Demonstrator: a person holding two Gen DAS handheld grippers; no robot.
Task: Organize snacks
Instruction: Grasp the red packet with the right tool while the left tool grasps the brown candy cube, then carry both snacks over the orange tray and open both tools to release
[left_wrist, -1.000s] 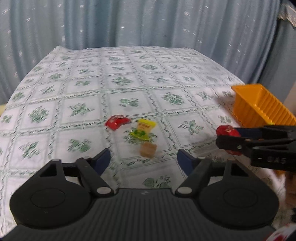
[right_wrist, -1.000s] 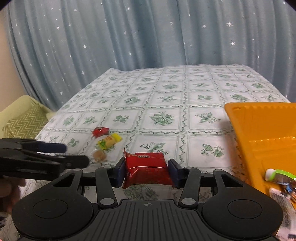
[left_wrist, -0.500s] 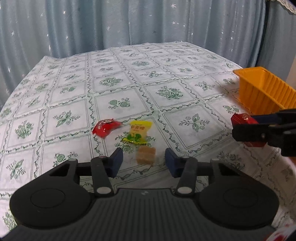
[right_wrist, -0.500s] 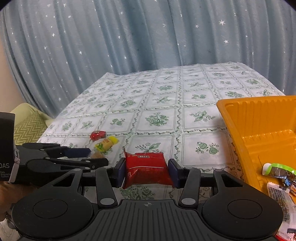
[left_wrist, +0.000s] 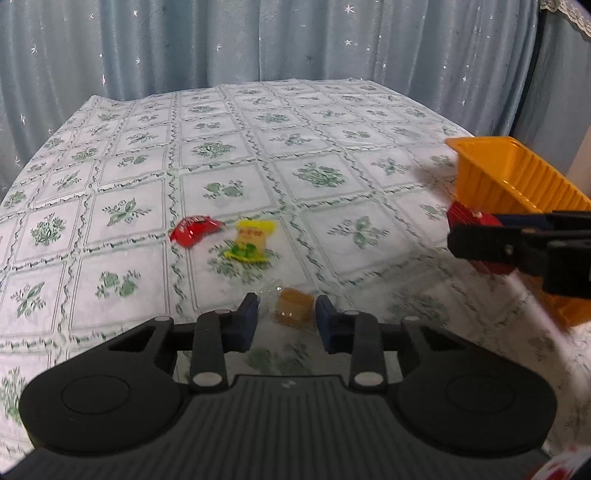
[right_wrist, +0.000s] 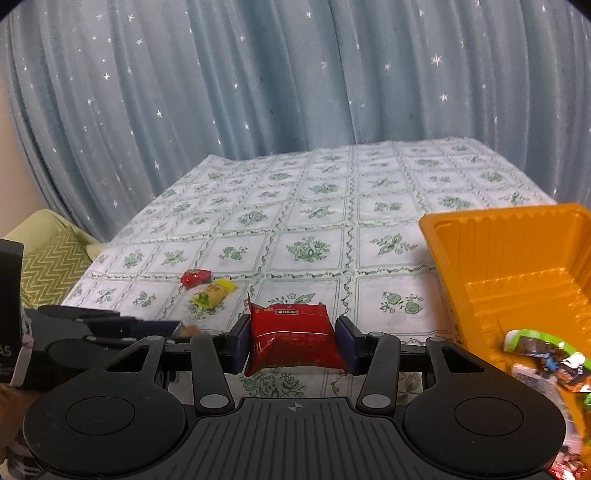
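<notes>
Since a second ago my left gripper (left_wrist: 285, 317) has narrowed — its jaws are closing around the brown candy (left_wrist: 292, 307) on the tablecloth (left_wrist: 332, 122). My right gripper (right_wrist: 294, 341) clamps the red snack packet (right_wrist: 293, 338) beside the orange tray (right_wrist: 517, 251).

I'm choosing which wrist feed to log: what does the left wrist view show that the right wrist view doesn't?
Only the left view: the brown candy plainly, between the left gripper's closing jaws. Only the right view: snack wrappers inside the orange tray, the red packet's printed front in the right gripper, and a zigzag cushion. Both: tray, red candy, yellow candy, floral tablecloth, starry curtain.
</notes>
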